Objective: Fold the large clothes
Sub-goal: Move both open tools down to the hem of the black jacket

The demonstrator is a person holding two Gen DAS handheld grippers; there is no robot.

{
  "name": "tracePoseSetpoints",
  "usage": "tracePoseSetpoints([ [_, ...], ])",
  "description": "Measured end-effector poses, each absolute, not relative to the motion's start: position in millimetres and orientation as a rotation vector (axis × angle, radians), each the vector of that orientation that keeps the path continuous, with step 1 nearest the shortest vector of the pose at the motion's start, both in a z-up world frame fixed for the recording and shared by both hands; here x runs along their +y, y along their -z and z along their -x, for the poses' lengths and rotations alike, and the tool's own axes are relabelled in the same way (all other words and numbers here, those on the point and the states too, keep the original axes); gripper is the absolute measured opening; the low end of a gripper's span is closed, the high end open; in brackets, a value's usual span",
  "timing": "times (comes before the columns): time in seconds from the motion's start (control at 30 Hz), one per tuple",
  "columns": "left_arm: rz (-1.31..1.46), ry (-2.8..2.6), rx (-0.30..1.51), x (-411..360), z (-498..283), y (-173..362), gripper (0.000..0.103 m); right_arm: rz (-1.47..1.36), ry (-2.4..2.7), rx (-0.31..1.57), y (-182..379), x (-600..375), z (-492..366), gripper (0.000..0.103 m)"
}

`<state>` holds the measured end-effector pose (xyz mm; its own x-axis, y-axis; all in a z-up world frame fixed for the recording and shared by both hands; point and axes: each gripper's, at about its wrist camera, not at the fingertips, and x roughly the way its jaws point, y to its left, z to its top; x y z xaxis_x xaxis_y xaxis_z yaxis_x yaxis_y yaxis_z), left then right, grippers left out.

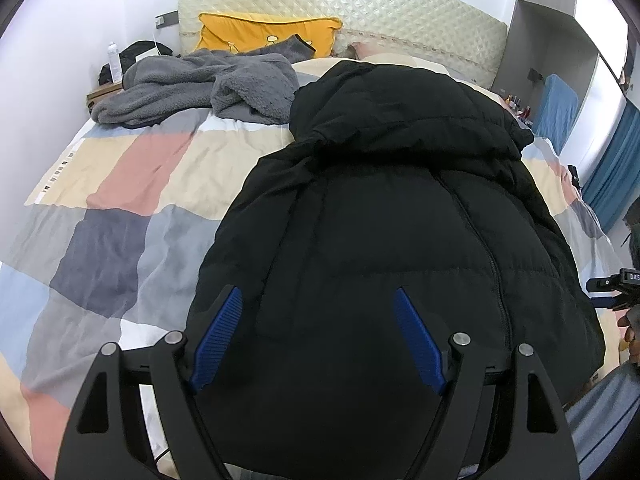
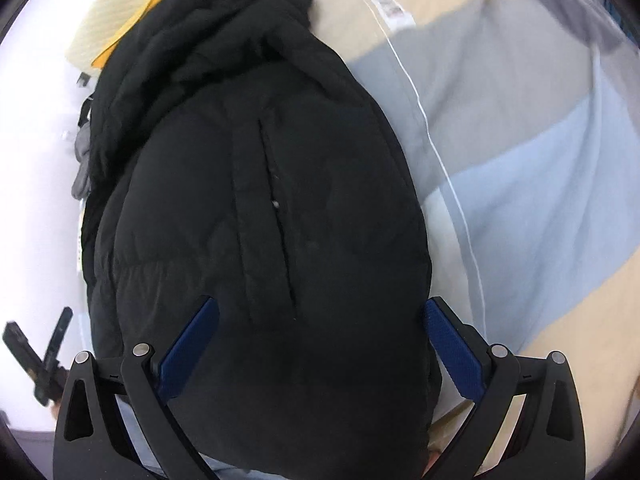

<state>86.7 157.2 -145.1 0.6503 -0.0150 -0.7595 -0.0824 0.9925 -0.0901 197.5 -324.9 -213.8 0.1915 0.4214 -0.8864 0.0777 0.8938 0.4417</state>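
A black puffer jacket [image 1: 400, 208] lies lengthwise on the bed, hood toward the headboard, zipper line running down its right side. It also fills the right wrist view [image 2: 260, 208]. My left gripper [image 1: 318, 312] is open, its blue-padded fingers spread over the jacket's near hem. My right gripper [image 2: 320, 320] is open too, fingers wide over the jacket's lower part, close above the fabric. Neither holds anything that I can see.
The bed has a checked quilt [image 1: 120, 208] of pink, cream, grey and blue. A grey fleece garment [image 1: 192, 88] is heaped near the yellow pillow [image 1: 260, 36] and padded headboard [image 1: 380, 12]. A bedside table with a bottle [image 1: 114, 60] stands at left. Blue curtains [image 1: 616, 168] hang at right.
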Motion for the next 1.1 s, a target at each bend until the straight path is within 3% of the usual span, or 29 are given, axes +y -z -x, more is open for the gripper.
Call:
tracePoseSetpoints([
  [0.33, 0.171, -0.025, 0.883, 164.3, -89.1, 149.7, 0.079, -0.552, -0.274, 1.497, 240.0, -329.8, -198.6, 0.102],
  [0.87, 0.415, 0.044, 1.018, 199.5, -90.4, 156.9, 0.079, -0.721, -0.798, 1.162, 164.2, -319.8, -175.9, 0.103],
  [1.1, 0.432, 0.055, 1.236, 234.3, -92.8, 156.4, 0.079, -0.609, -0.735, 1.203, 168.6, -298.5, -165.7, 0.103],
])
